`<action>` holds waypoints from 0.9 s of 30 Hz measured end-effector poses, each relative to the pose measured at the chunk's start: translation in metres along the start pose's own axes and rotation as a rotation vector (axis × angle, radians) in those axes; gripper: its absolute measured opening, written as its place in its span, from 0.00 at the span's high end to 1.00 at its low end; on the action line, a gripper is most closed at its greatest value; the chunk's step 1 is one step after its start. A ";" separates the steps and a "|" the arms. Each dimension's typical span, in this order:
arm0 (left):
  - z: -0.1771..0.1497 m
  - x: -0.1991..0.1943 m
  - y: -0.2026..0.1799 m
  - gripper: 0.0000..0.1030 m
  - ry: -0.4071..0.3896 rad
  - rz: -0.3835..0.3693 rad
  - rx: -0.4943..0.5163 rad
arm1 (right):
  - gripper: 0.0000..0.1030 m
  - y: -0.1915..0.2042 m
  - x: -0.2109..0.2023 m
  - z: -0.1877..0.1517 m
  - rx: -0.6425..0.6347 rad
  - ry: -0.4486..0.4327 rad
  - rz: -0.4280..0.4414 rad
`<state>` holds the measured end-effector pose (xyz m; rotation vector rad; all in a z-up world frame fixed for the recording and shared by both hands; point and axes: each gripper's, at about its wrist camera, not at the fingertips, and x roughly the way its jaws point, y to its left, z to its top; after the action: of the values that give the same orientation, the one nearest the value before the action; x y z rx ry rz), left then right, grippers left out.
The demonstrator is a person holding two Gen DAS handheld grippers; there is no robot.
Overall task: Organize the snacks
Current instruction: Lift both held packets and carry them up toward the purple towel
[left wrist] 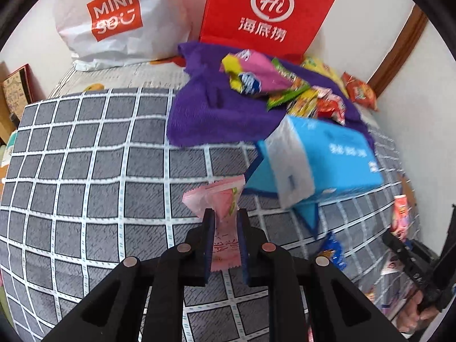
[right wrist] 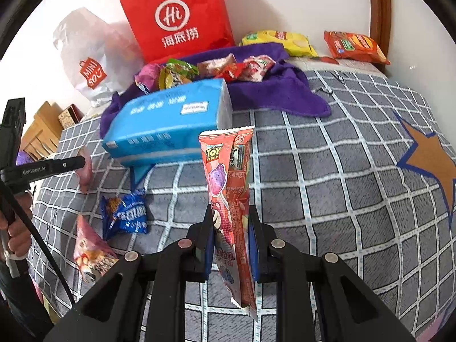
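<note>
Two tools, both loaded. My left tool (left wrist: 225,213) is clamped on a pink candy wrapper (left wrist: 221,199), pinched mid-body, crimped end free at 12 o'clock. My right tool (right wrist: 230,213) is closed on a long Toy Story snack pack (right wrist: 228,176), gripped low, top standing toward 12. Both look light, thin, crinkly film; I judge them slippery and easily crushed, so hold the flat middle. Beyond lies a blue tissue pack (right wrist: 171,122) on the bed (right wrist: 342,185). Farthest, at 12, more snacks heap on a purple towel (right wrist: 273,91).
</note>
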<state>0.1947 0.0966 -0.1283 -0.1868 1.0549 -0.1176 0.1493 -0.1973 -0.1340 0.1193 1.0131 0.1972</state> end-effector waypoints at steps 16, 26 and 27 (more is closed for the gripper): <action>-0.007 0.023 -0.004 0.64 -0.039 0.109 -0.003 | 0.80 -0.001 0.006 -0.006 -0.002 0.021 0.025; -0.022 -0.011 -0.025 0.64 -0.054 0.017 0.014 | 0.81 0.006 -0.014 0.001 -0.017 -0.005 0.034; -0.023 -0.017 -0.032 0.64 -0.058 0.004 0.021 | 0.81 0.007 -0.016 0.002 -0.018 -0.008 0.036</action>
<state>0.1661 0.0662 -0.1179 -0.1677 0.9960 -0.1187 0.1421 -0.1941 -0.1178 0.1223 1.0010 0.2385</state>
